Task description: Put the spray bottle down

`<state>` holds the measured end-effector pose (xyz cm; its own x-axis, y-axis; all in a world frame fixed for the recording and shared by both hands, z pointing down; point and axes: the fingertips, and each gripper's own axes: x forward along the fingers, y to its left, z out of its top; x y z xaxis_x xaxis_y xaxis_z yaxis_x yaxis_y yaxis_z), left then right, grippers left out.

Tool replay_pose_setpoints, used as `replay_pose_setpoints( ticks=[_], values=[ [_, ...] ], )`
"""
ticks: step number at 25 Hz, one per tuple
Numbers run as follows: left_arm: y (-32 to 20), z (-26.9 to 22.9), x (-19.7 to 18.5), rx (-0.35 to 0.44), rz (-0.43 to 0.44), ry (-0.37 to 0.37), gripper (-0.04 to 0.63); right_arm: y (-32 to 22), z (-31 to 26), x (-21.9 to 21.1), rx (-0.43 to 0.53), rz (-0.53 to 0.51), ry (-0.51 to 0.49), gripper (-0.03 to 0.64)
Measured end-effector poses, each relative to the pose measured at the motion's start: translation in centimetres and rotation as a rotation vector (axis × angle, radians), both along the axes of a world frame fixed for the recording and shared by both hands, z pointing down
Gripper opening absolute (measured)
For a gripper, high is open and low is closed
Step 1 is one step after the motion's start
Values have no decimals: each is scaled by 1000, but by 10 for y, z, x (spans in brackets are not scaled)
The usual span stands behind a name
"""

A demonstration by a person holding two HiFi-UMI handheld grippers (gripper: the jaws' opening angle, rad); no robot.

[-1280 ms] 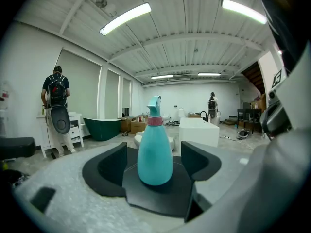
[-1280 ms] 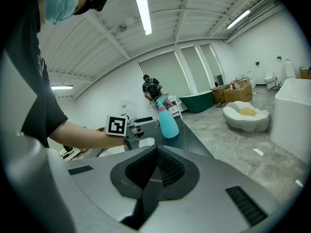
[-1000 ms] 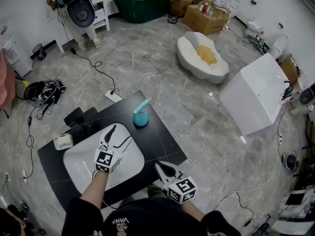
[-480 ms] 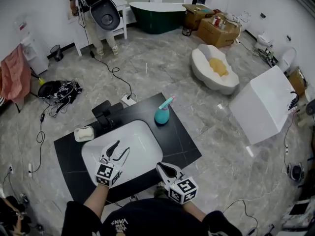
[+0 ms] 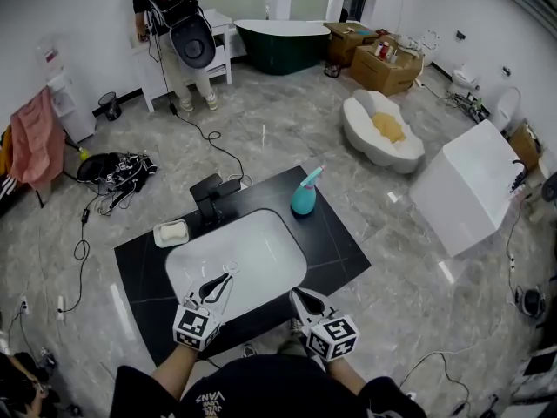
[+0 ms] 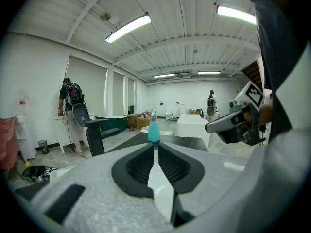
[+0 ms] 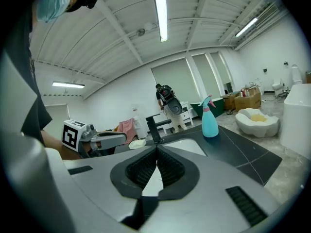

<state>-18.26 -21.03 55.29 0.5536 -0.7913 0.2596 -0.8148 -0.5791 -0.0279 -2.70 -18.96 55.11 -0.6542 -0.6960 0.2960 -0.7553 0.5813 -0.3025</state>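
The teal spray bottle [image 5: 303, 197] with a pink trigger stands upright near the far right corner of the black counter [image 5: 335, 244], free of both grippers. It shows far ahead in the left gripper view [image 6: 153, 130] and the right gripper view [image 7: 210, 124]. My left gripper [image 5: 215, 287] hovers over the near edge of the white basin [image 5: 252, 255]. Its jaws are closing, the tips [image 6: 154, 146] almost together with nothing between them. My right gripper [image 5: 302, 298] is at the counter's near edge, jaws shut [image 7: 156, 148] and empty.
A black faucet [image 5: 211, 196] and a soap dish [image 5: 171, 232] sit behind the basin. On the floor beyond are a white oval tub [image 5: 383, 129], a white box [image 5: 466, 185], cardboard boxes [image 5: 387, 64], a green bathtub [image 5: 291, 42], cables and a standing person [image 5: 178, 24].
Both grippers have drawn back toward me, away from the bottle. The left gripper's jaws have narrowed from wide open. The bottle stays standing on the counter.
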Motion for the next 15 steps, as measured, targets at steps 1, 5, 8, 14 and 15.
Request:
replay_pose_setpoints(
  ticks=[1,5,8,14,15],
  values=[
    [6,-4,-2,1,1,6,39,3,0,-2,2,7,2,5],
    [33,-12,-14,1,-2,20,29,17,3,-10,6,26,9,5],
    [50,-10,-25,10,-3,10,25,26,4,-16,14,31,9,5],
    [77,-10,-36,-4,-19,20,21,44,4,-23,18,33,19,5],
    [82,-7,-37,-6,-16,21,21,46,5,-24,19,33,23,5]
  ],
)
